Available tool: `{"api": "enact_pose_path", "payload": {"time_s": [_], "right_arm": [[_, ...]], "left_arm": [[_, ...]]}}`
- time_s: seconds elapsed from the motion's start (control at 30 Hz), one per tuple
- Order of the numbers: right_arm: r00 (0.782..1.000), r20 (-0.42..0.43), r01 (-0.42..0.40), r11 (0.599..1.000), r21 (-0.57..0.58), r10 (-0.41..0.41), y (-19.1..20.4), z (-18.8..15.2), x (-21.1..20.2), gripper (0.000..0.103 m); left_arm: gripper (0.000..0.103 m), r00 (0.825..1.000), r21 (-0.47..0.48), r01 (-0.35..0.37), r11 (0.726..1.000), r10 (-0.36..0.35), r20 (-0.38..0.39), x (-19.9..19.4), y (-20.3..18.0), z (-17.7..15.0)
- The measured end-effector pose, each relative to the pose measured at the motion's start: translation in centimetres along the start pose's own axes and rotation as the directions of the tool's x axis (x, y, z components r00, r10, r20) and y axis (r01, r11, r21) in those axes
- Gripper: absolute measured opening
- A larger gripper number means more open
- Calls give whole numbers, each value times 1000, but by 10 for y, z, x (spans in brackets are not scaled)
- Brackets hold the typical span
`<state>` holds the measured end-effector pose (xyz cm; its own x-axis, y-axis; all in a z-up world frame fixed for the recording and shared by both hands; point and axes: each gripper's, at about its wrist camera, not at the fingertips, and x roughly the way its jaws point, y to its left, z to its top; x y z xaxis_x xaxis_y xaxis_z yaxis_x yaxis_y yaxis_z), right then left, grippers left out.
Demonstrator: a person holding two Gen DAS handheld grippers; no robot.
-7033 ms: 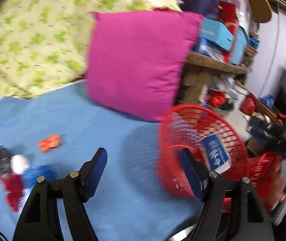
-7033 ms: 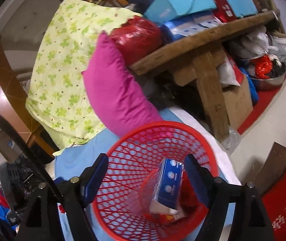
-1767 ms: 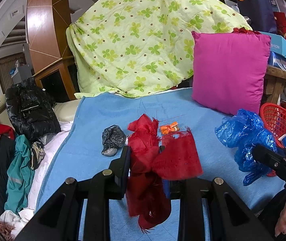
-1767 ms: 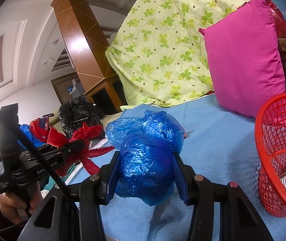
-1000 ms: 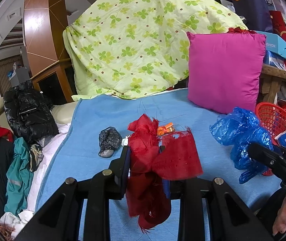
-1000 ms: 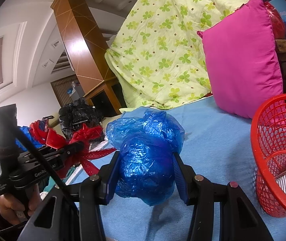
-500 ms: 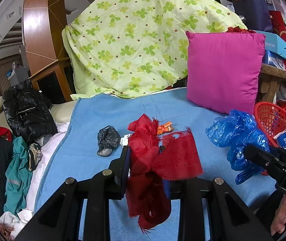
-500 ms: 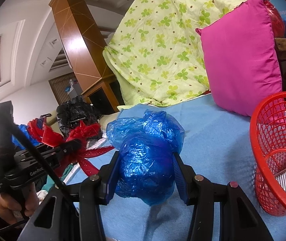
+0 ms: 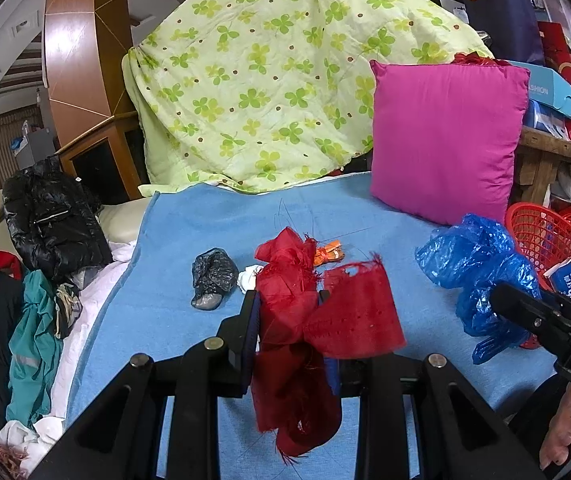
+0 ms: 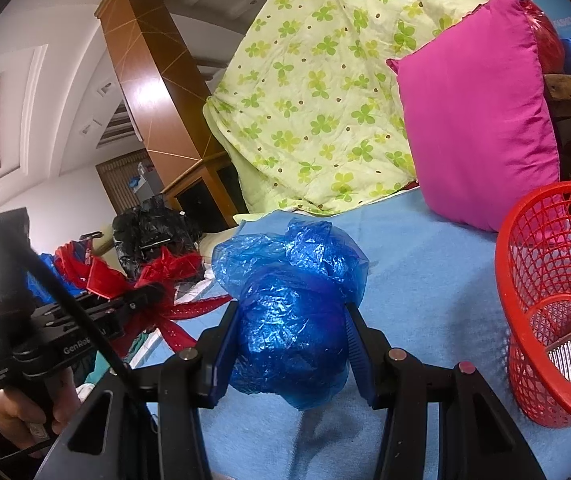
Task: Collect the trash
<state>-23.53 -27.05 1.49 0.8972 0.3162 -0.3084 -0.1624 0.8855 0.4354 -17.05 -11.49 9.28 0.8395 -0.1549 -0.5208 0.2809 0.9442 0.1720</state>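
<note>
A frayed red mesh scrap (image 9: 305, 320) hangs clamped in the left gripper (image 9: 289, 320) above the blue blanket (image 9: 205, 220), with bare blanket ahead up to the pink cushion (image 9: 445, 140); a black bag wad (image 9: 211, 276) lies left. In the right wrist view, the right gripper (image 10: 291, 340) squeezes a crumpled blue plastic bag (image 10: 289, 312), well left of the red basket's (image 10: 525, 280) rim.
</note>
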Motion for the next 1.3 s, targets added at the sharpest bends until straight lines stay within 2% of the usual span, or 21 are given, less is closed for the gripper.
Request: {"api": "enact_pose_path", "payload": {"time_s": [0.2, 0.43, 0.63, 0.9, 1.3], "right_arm": [[1000, 21, -9, 999, 31, 8, 1, 6, -5, 52], [999, 42, 23, 998, 53, -25, 2, 18, -23, 52], [995, 77, 59, 997, 56, -63, 6, 32, -50, 52], [983, 151, 97, 993, 60, -106, 8, 44, -101, 53], [953, 210, 201, 975, 95, -217, -12, 52, -150, 54]], "left_arm": [[30, 1000, 2, 11, 1000, -11, -1, 1, 1, 2], [30, 1000, -6, 23, 1000, -23, 6, -1, 2, 2], [30, 998, -15, 60, 998, -60, 14, -7, 0, 6], [30, 994, -16, 105, 994, -104, 39, -19, -7, 12], [30, 979, -20, 199, 980, -199, 37, -31, -15, 16]]}}
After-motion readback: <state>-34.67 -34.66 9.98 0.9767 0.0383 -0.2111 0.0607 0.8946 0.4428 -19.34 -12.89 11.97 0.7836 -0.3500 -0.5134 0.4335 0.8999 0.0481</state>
